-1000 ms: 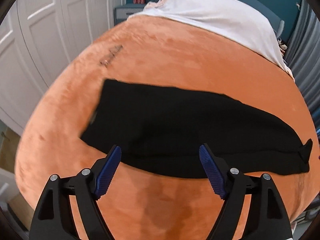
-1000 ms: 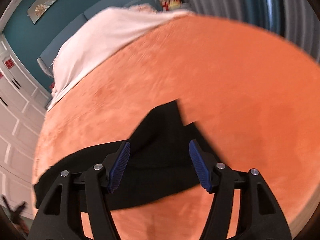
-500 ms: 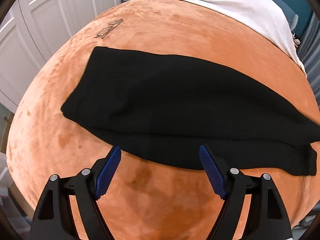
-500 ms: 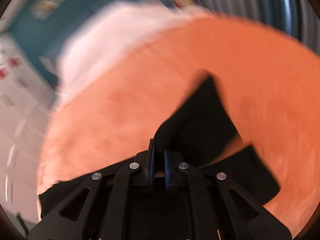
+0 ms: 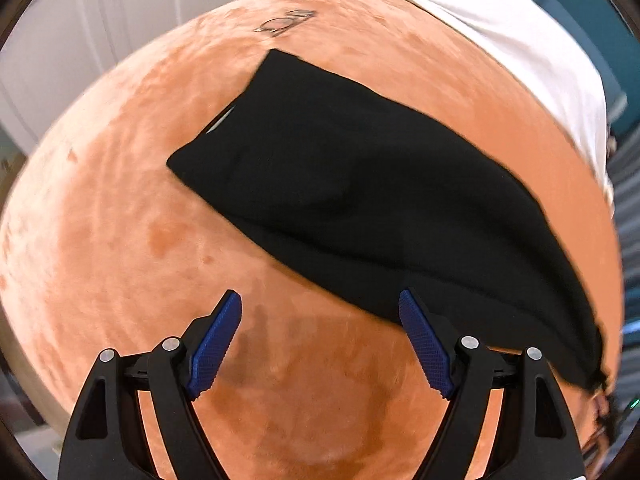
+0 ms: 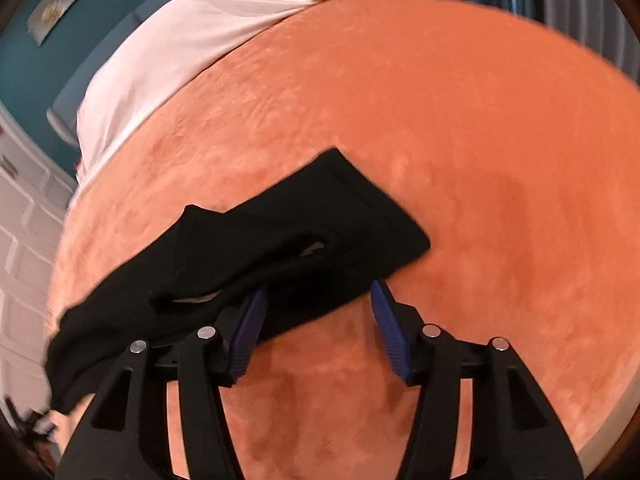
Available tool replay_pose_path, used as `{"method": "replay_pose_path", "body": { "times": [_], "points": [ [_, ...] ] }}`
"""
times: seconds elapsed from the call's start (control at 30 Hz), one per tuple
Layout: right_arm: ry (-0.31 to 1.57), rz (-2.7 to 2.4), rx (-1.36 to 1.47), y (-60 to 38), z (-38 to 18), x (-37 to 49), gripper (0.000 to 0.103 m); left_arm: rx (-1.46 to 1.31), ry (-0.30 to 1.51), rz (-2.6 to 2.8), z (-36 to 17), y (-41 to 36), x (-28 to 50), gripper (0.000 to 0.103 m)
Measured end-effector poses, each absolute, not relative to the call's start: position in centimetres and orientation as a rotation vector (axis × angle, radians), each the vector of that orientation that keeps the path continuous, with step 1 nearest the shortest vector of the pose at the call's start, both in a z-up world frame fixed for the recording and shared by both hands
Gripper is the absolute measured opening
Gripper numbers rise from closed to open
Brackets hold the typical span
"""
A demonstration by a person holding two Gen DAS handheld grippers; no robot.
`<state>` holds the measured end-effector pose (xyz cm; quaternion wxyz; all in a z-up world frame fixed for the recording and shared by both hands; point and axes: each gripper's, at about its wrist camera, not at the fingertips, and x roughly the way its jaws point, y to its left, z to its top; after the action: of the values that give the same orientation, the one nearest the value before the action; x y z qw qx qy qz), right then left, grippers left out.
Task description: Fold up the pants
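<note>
The black pants (image 5: 384,200) lie on the orange blanket (image 5: 120,240) that covers the bed, stretched out long from the far left toward the near right. In the left wrist view their wider end is farthest away, with a pair of glasses (image 5: 285,23) on the blanket just beyond it. A white sheet (image 5: 520,40) covers the far end of the bed.

The left claw (image 5: 320,332) hangs over bare blanket with its blue fingers (image 5: 216,344) spread wide and nothing between them. Its right finger sits at the near edge of the pants; whether it touches the cloth cannot be told.

In the right wrist view the pants (image 6: 280,248) show a narrow end doubled back over the cloth beneath, with one corner pointing away across the blanket (image 6: 480,160). The right claw (image 6: 316,332) is also spread wide, grasping nothing. The cloth's near edge hangs between its fingers (image 6: 390,336) and covers the tip of the left one. The white sheet (image 6: 180,48) lies at the far left.
</note>
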<state>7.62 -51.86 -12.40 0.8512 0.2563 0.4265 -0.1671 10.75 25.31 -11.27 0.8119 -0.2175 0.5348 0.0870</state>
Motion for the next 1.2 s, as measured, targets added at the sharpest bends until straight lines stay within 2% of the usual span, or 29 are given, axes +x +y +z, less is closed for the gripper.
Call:
{"method": "replay_pose_path", "body": {
  "times": [0.03,0.3,0.33,0.37,0.4,0.43,0.47,0.5,0.6,0.67,0.7,0.73,0.87,0.9,1.07,1.1,1.2],
  "points": [
    [0.897,-0.361,0.534,-52.1,-12.6,8.2,0.059,-0.506,1.138,0.196,-11.6,25.9,10.9,0.079],
    [0.884,-0.371,0.535,-52.8,-11.8,9.9,0.059,-0.777,1.095,0.203,-13.9,27.9,13.9,0.078],
    [0.878,-0.359,0.523,-52.7,-11.8,10.2,0.044,-0.781,1.103,0.198,-14.1,27.9,14.4,0.075],
    [0.878,-0.344,0.530,-52.7,-11.8,10.5,0.033,-0.775,1.115,0.210,-14.3,27.9,14.8,0.059],
    [0.877,-0.349,0.539,-52.8,-11.7,10.6,0.014,-0.754,1.116,0.225,-14.2,28.0,15.0,0.048],
    [0.853,-0.340,0.584,-53.1,-11.2,10.5,0.007,-0.723,1.117,0.240,-13.7,28.2,15.2,0.024],
    [0.816,-0.323,0.623,-53.4,-10.4,10.2,0.006,-0.725,1.114,0.225,-13.4,28.6,15.2,0.016],
    [0.769,-0.308,0.657,-53.7,-9.4,9.8,0.006,-0.749,1.097,0.200,-12.8,29.1,15.0,0.014],
    [0.661,-0.313,0.744,-55.5,-6.9,8.1,0.005,-0.796,1.075,0.158,-12.0,30.7,14.2,0.014],
    [0.763,-0.411,0.719,-57.3,-8.6,8.0,0.011,-0.771,1.112,0.161,-12.5,30.8,13.8,0.016],
    [0.845,-0.468,0.697,-57.9,-10.1,8.2,0.017,-0.747,1.138,0.160,-13.1,30.5,13.7,0.016],
    [0.946,-0.570,0.659,-58.4,-11.9,7.8,0.017,-0.720,1.150,0.171,-13.5,30.1,13.6,0.018],
    [0.861,-0.528,0.684,-55.9,-11.6,5.4,0.017,-0.639,1.093,0.179,-12.3,28.6,12.4,0.024],
    [0.855,-0.500,0.646,-54.4,-11.3,5.3,0.017,-0.616,1.079,0.179,-11.7,28.4,12.1,0.025],
    [0.935,-0.119,0.389,-39.5,-10.2,8.7,0.020,-0.588,1.041,0.195,-9.9,28.3,10.2,0.051],
    [0.938,-0.037,0.379,-36.3,-10.2,9.3,0.027,-0.594,1.034,0.190,-9.6,28.3,9.7,0.052],
    [1.010,0.295,0.417,-23.5,-11.5,12.1,0.029,-0.607,1.010,0.188,-9.1,28.1,9.0,0.058]
  ]
}}
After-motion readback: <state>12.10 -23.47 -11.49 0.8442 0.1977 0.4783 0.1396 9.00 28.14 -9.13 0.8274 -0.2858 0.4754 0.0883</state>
